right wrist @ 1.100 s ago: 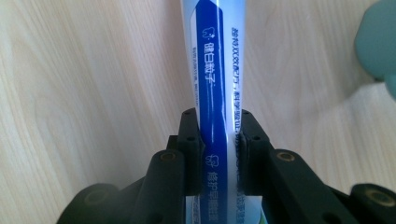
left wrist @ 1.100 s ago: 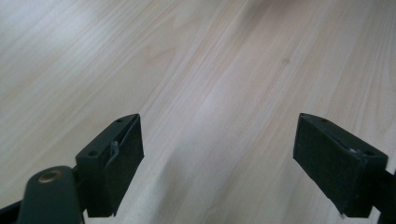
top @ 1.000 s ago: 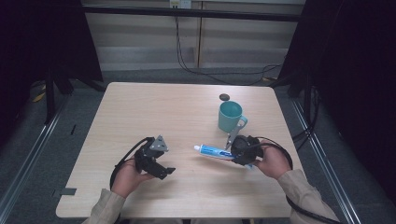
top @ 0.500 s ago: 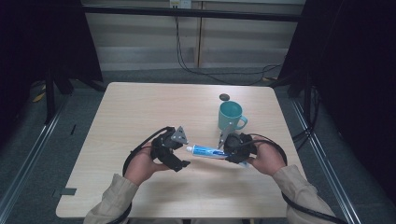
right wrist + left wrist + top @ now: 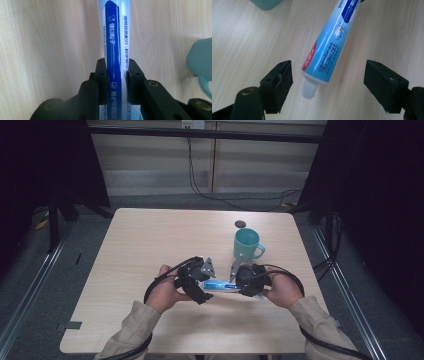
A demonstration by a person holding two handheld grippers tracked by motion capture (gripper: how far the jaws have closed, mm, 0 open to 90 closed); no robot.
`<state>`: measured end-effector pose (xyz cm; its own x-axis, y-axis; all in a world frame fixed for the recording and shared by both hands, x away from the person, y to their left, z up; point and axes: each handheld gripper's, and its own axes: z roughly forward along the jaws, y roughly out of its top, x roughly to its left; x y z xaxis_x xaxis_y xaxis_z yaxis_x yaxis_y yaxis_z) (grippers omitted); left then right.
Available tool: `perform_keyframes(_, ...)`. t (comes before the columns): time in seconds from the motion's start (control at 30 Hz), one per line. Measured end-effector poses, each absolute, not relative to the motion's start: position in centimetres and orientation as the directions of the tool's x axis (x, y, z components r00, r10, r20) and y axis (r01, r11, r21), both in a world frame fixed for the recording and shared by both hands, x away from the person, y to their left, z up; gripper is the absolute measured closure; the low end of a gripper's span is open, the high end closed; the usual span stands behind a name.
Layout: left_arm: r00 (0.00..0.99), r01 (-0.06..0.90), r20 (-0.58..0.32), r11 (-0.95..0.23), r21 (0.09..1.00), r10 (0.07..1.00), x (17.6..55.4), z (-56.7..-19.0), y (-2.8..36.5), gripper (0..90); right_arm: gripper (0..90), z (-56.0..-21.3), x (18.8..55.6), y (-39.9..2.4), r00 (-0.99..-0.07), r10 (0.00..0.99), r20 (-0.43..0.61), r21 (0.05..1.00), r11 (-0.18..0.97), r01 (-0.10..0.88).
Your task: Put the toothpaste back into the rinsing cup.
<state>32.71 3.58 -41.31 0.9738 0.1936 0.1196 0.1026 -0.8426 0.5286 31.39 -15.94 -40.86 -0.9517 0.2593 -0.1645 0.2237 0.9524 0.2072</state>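
My right gripper [image 5: 116, 75] clamps the toothpaste tube [image 5: 329, 47] near its tail, cap [image 5: 308, 90] pointing to nine o'clock on the table. My left gripper [image 5: 328, 85] gapes wide around the cap — I'd centre it before closing.

Toothpaste tube [image 5: 329, 47]: glossy plastic, catching light. Surface [image 5: 150, 250]: pale matt wood grain showing. Gripper [image 5: 332, 86]: pads [image 5: 284, 80] looking matt black, rubbery. Mug [image 5: 246, 245]: smooth teal.
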Motion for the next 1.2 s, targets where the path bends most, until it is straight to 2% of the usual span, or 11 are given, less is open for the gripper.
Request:
perform_keyframes(0.47,0.978,0.035,0.153,-0.841,0.540,0.139,32.9,-42.5,2.9,31.9,75.4,-39.2,30.6,-14.3,-0.968,0.199,-0.151,0.276,0.949,0.152)
perform_keyframes(0.5,0.980,0.029,0.149,-0.837,0.546,0.131,32.9,-42.6,2.9,34.2,75.3,-39.2,30.4,-14.2,-0.969,0.187,-0.160,0.282,0.950,0.137)
perform_keyframes(0.53,0.980,0.029,0.149,-0.837,0.546,0.131,32.9,-42.6,2.9,42.0,75.3,-39.2,30.4,-14.2,-0.969,0.187,-0.160,0.282,0.950,0.137)
perform_keyframes(0.57,0.985,0.030,0.126,-0.835,0.549,0.118,32.8,-42.6,3.0,42.0,75.3,-39.2,30.5,-14.2,-0.969,0.185,-0.161,0.279,0.951,0.135)
perform_keyframes(0.6,0.984,0.024,0.136,-0.837,0.547,0.118,32.7,-42.6,2.9,49.5,75.2,-39.2,30.6,-14.3,-0.967,0.190,-0.170,0.286,0.949,0.137)
perform_keyframes(0.77,0.986,0.034,0.121,-0.859,0.511,0.111,32.6,-42.5,2.7,63.0,71.3,-39.4,30.5,-14.2,-0.966,0.163,-0.200,0.288,0.952,0.101)
perform_keyframes(0.83,0.986,0.065,0.101,-0.854,0.516,0.136,32.5,-42.5,2.9,66.3,67.3,-39.5,30.7,-14.3,-0.968,0.165,-0.191,0.296,0.950,0.103)
perform_keyframes(0.93,0.983,0.089,0.088,-0.843,0.530,0.160,32.5,-42.5,3.3,71.0,52.2,-39.7,30.6,-14.6,-0.958,0.195,-0.210,0.352,0.929,0.112)
perform_keyframes(1.0,0.982,0.105,0.075,-0.839,0.534,0.171,32.7,-42.5,3.5,71.6,37.9,-39.8,30.9,-14.9,-0.943,0.236,-0.234,0.361,0.922,0.141)
perform_keyframes(1.1,0.979,0.127,0.070,-0.836,0.534,0.194,32.9,-42.3,4.0,71.9,28.2,-39.7,31.4,-15.7,-0.924,0.295,-0.242,0.411,0.894,0.177)
perform_keyframes(1.2,0.972,0.156,0.062,-0.819,0.553,0.227,33.1,-42.2,4.6,72.1,25.9,-39.1,31.7,-16.9,-0.902,0.363,-0.231,0.490,0.845,0.215)
